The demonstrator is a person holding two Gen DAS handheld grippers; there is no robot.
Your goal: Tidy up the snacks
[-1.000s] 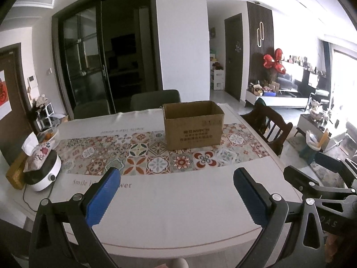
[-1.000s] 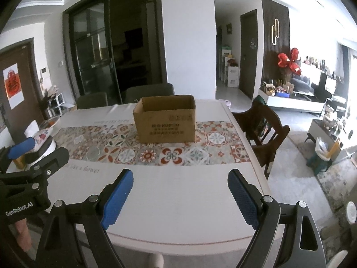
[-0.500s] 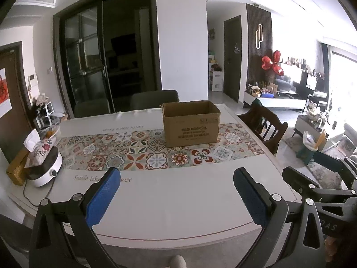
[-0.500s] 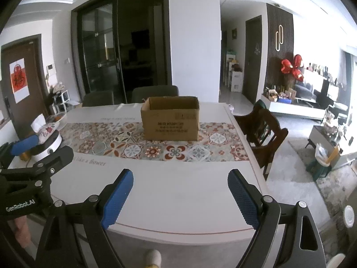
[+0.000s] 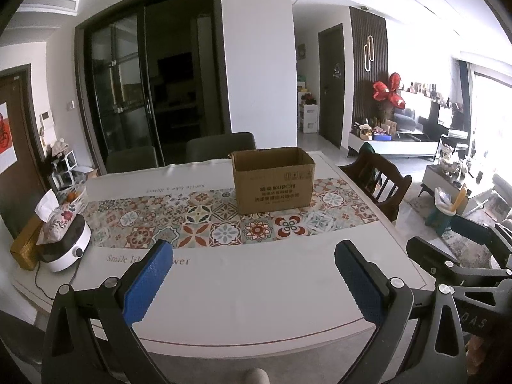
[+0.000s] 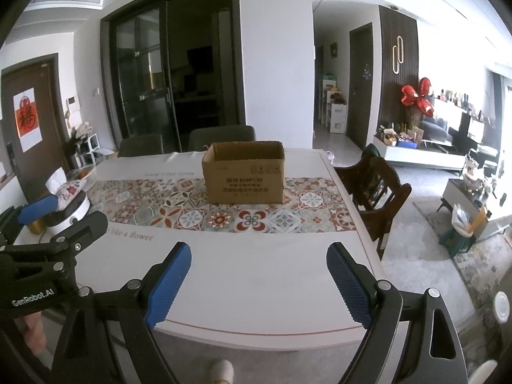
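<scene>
- cardboard box (image 5: 273, 181) sits upright, top open, just right of centre in the left wrist view; centre of the right wrist view (image 6: 244, 172).
- box long axis runs left-right across the frame; printed long side faces the cameras, open mouth up. inside not visible.
- it stands on the far half of the counter (image 5: 249, 284), partly on the patterned tile-print band (image 5: 204, 224) that crosses the white cloth left to right.
- left gripper (image 5: 252, 283): jaws wide apart, nothing between them, low in the frame over the near counter edge, well apart from the box.
- right gripper (image 6: 259, 283): jaws wide apart, nothing held, also over the near edge.
- each gripper shows at the side of the other's view.
- left end of the counter: white round appliance (image 5: 65, 248) with a floral tissue pouch (image 5: 56, 220) on top.
- dark chairs (image 5: 220, 145) behind the counter, wooden chair (image 5: 379, 182) at its right end.
- room: dark glass sliding doors upper left, hallway centre, living area with red balloons (image 5: 387, 91) at right.
- a shoe tip (image 6: 219, 370) shows at the bottom edge.
</scene>
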